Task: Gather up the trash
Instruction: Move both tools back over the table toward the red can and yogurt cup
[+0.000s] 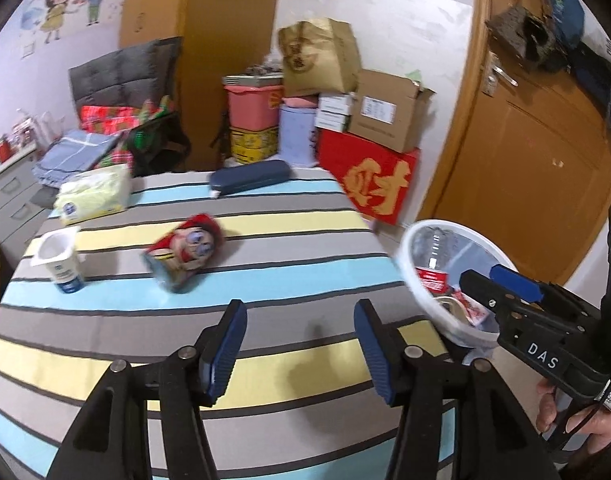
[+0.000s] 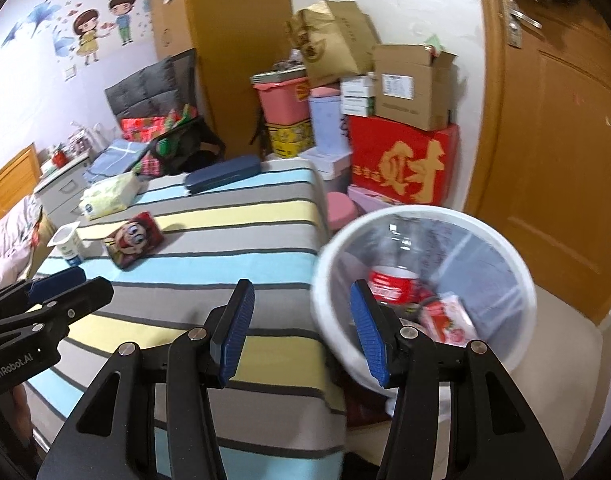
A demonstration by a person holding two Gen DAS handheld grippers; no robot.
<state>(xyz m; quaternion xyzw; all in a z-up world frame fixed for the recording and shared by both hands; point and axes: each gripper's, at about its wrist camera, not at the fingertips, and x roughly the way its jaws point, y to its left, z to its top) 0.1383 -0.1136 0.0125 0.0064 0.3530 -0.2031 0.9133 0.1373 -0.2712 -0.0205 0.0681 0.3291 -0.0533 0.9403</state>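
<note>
A red snack bag with a cartoon face lies on the striped table, also seen in the right wrist view. A white yogurt cup stands upright to its left. A white trash bin beside the table's right edge holds a cola bottle and wrappers. My left gripper is open and empty above the table's near part. My right gripper is open and empty over the table edge and the bin rim.
A tissue pack and a dark blue case lie at the table's far side. Stacked boxes and a pink bin stand behind. A wooden door is on the right, a bed on the left.
</note>
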